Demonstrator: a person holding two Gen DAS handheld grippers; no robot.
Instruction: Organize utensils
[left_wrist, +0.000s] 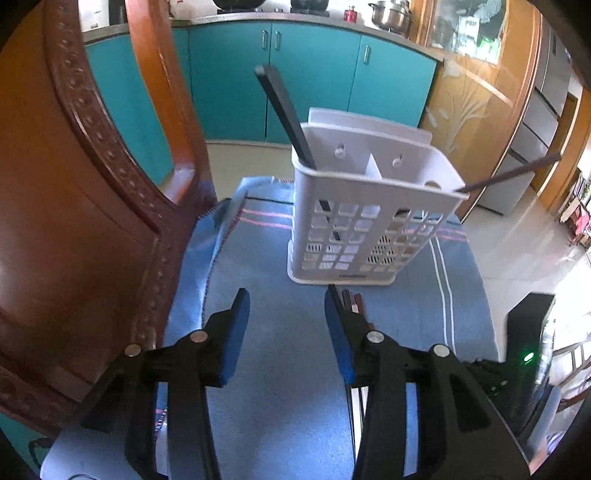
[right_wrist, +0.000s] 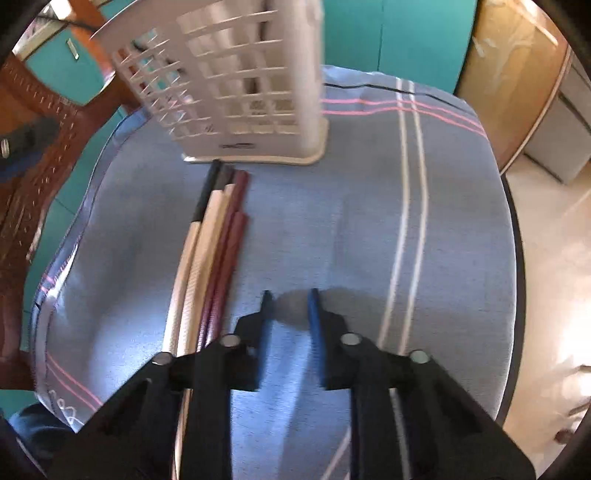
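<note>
Several chopsticks (right_wrist: 218, 236) lie bundled on the table (right_wrist: 369, 221) left of centre, below the white holder (right_wrist: 236, 92). Thin, stiff, light, likely slippery: pinch mid-shaft. Right gripper (right_wrist: 290, 299) narrowly apart, empty; left gripper (left_wrist: 286, 299) apart.

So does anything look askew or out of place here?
Yes. One dark chopstick pokes sideways out over the rim of the white utensil holder instead of standing inside, while another stands in the left compartment. Several chopsticks lie on the cloth.

Bright daylight from right, glare on floor (left_wrist: 535, 236); right-wrist view seemingly motion-blurred; fisheye edges warped.
</note>
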